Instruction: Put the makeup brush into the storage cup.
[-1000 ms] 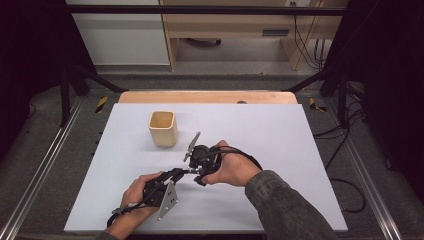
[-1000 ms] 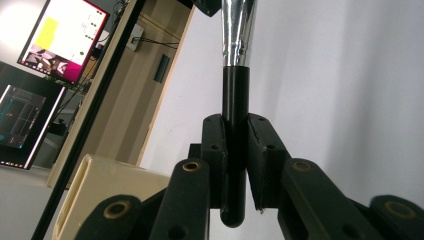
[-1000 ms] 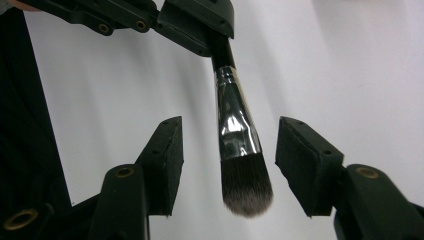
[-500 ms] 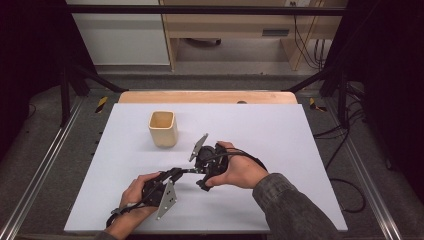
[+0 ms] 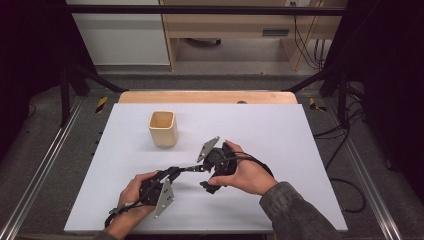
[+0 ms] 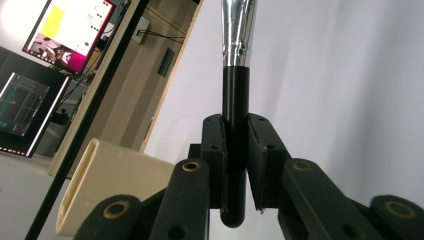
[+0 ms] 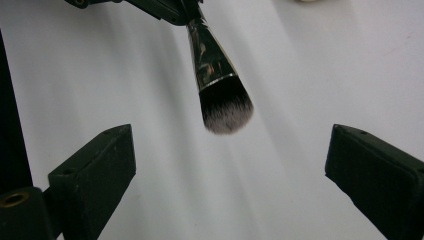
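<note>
The makeup brush (image 7: 215,75) hangs over the white table (image 5: 300,140) near its front edge, its black handle clamped in the left gripper (image 6: 235,145). The right gripper (image 7: 230,165), jaws just spread wide, frames the bristles untouched. A beige cup (image 5: 163,128) stands toward the back-left; a lit monitor (image 6: 70,30) shows in the left gripper view.

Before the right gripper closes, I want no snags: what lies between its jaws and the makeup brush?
Nothing but bare white table, by the right gripper view. The right gripper stands wide open, apart from the makeup brush, held by the left gripper.
</note>
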Demonstrator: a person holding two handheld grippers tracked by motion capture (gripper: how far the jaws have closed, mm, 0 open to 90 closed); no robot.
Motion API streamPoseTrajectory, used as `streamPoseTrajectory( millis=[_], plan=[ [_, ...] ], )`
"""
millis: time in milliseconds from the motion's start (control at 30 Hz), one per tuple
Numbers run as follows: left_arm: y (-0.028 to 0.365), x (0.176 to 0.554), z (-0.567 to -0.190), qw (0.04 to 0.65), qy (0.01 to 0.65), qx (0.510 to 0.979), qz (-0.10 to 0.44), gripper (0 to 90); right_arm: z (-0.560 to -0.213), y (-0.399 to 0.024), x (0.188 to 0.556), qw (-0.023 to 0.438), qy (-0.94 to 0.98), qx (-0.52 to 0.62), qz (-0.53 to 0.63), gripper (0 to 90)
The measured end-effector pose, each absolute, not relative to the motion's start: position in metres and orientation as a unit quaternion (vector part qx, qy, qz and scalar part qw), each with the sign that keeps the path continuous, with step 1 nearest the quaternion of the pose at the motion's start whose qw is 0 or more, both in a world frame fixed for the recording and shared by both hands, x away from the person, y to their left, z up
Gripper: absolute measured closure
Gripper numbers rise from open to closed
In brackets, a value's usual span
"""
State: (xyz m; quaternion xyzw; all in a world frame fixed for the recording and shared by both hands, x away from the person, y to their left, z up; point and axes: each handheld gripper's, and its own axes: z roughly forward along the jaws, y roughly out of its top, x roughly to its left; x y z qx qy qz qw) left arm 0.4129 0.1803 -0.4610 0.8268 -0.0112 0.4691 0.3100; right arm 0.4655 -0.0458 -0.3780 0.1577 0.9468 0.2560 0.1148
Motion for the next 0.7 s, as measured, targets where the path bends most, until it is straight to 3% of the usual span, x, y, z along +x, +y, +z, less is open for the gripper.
streamPoseTrajectory(
  millis=[700],
  plan=[
    [0.194,0.416,-0.456,0.345,0.036,0.818,0.458,78.9,-0.394,-0.095,0.457,0.172,0.889,0.224,0.360,6.1]
  ],
)
